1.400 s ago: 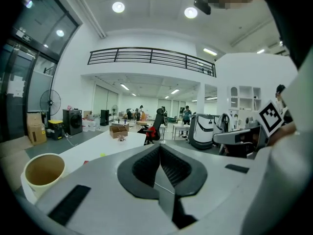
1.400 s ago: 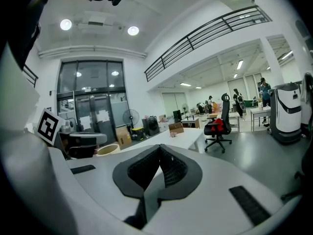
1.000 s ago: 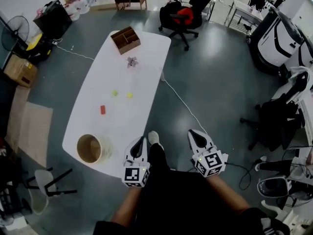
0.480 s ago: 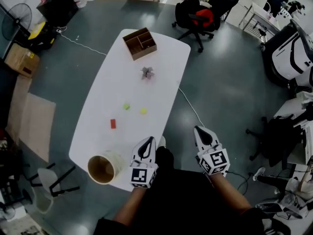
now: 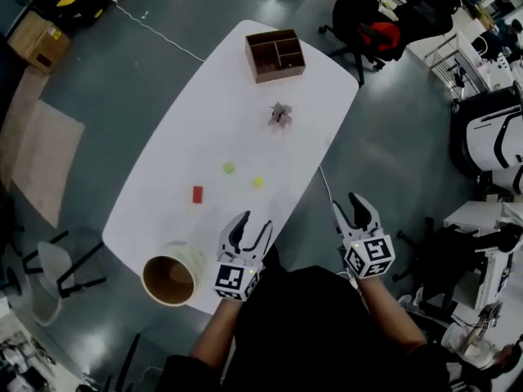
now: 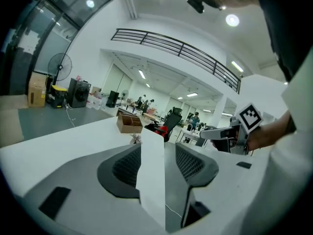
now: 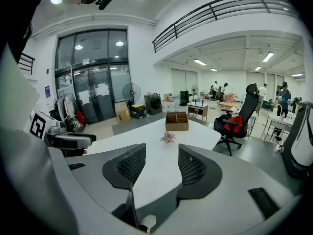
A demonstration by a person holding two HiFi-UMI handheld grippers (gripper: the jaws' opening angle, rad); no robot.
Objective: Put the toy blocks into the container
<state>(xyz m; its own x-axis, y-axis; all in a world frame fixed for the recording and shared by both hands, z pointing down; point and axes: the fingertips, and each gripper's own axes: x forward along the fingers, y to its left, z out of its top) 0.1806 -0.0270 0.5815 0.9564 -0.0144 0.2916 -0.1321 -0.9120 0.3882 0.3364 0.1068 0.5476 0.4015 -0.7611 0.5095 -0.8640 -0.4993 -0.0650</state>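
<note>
Jaws just opened and empty, left tool (image 5: 253, 223) and right tool (image 5: 362, 205) hover by the worktop (image 5: 204, 121) while red block (image 5: 197, 193), green block (image 5: 228, 168) and yellow block (image 5: 257, 182) all lie outside the container (image 5: 194, 261).

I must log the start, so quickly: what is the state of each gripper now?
Left gripper: open, just opened, nothing between its jaws.
Right gripper: open, just opened, empty.

I see a white table (image 5: 188, 137) running 7 to 1 o'clock, a black office chair (image 5: 369, 24) (red cushion) at 1 beyond it, and a cardboard box (image 5: 37, 36) on the floor at 10.
</note>
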